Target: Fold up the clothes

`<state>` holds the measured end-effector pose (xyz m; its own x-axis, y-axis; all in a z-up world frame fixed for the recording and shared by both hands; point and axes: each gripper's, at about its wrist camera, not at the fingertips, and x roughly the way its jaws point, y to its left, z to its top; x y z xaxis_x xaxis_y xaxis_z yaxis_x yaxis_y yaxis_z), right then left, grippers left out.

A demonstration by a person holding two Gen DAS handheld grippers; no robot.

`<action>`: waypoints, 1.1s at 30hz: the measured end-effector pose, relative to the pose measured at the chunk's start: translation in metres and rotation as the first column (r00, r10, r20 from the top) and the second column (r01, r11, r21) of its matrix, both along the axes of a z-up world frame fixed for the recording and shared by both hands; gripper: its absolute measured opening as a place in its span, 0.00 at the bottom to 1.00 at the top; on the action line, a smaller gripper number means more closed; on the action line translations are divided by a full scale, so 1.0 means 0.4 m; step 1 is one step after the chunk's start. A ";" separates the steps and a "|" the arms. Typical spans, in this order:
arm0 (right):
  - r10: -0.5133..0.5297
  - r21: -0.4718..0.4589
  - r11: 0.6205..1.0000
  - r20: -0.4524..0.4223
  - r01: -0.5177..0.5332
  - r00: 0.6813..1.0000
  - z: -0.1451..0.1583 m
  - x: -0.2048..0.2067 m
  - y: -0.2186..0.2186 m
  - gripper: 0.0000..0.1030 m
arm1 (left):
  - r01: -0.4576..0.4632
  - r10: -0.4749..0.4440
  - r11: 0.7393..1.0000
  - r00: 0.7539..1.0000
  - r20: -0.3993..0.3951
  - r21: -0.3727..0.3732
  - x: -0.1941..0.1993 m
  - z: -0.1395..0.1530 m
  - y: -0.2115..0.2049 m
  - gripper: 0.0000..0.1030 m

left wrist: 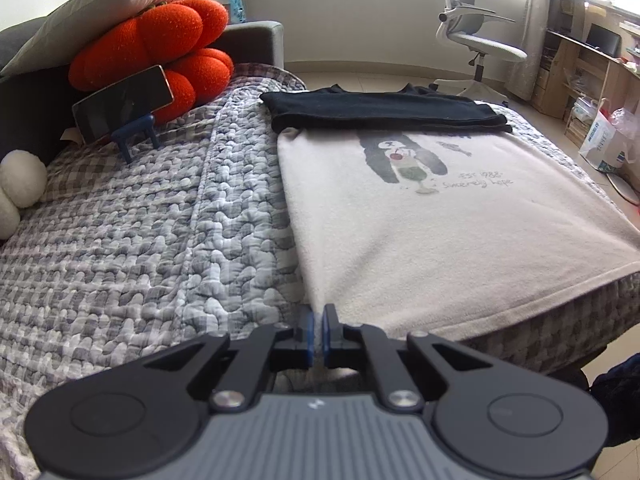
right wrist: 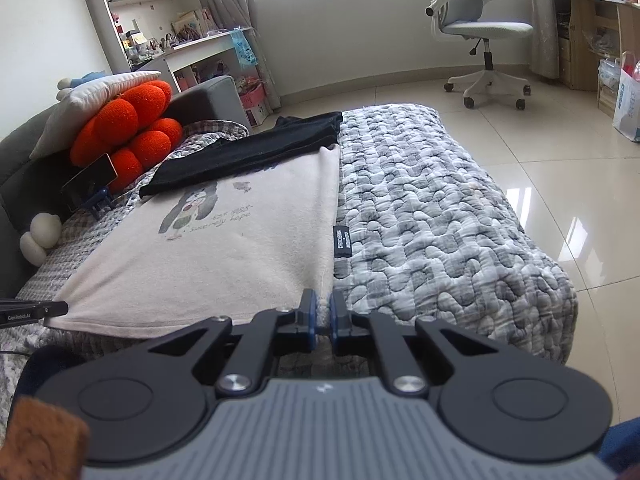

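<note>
A cream T-shirt (left wrist: 460,232) with a printed cartoon figure lies flat on the grey checked quilt (left wrist: 140,248). My left gripper (left wrist: 319,314) is shut on the shirt's near left hem corner, cloth pinched between the blue pads. In the right wrist view the same cream T-shirt (right wrist: 224,248) shows, and my right gripper (right wrist: 323,300) is shut on its near right hem corner. A folded black garment (left wrist: 384,112) lies across the shirt's far end, also seen as the black garment (right wrist: 248,152). The left gripper's tip (right wrist: 36,310) pokes in at the left edge.
An orange pumpkin cushion (left wrist: 160,48) and white pillow (left wrist: 92,8) lean on the grey headboard, with a phone on a blue stand (left wrist: 124,106). A white plush (left wrist: 20,184) sits at the left. An office chair (right wrist: 484,36) stands on the tiled floor (right wrist: 560,152) beyond.
</note>
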<state>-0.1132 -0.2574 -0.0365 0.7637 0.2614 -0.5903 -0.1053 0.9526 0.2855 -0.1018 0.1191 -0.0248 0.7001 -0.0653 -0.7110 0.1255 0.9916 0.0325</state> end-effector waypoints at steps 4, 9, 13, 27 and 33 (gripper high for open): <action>0.008 -0.001 1.000 0.014 -0.008 1.000 0.019 -0.022 0.001 0.07 | 0.026 -0.026 0.999 0.999 0.022 0.021 -0.023 0.032 0.000 0.04; 0.001 -0.005 1.000 0.019 0.000 1.000 0.041 -0.052 -0.004 0.08 | 0.050 -0.051 0.998 0.998 0.023 0.043 -0.051 0.057 0.000 0.04; 0.003 -0.019 1.000 -0.012 -0.003 1.000 0.029 -0.027 0.009 0.08 | 0.028 -0.028 0.996 1.000 0.006 0.084 -0.029 0.040 -0.010 0.04; -0.016 -0.016 1.000 0.007 0.016 1.000 0.049 0.073 0.013 0.09 | -0.076 0.072 0.993 0.996 -0.046 -0.091 0.067 0.056 0.011 0.04; -0.021 0.003 1.000 -0.033 0.021 0.999 0.060 0.186 0.017 0.09 | -0.106 0.098 0.988 0.992 -0.083 -0.109 0.168 0.057 0.027 0.04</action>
<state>-0.0389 -0.2507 -0.0125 0.7490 0.2478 -0.6144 -0.0762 0.9535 0.2917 -0.0348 0.1298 -0.0019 0.6509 -0.0796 -0.7550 0.0214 0.9960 -0.0866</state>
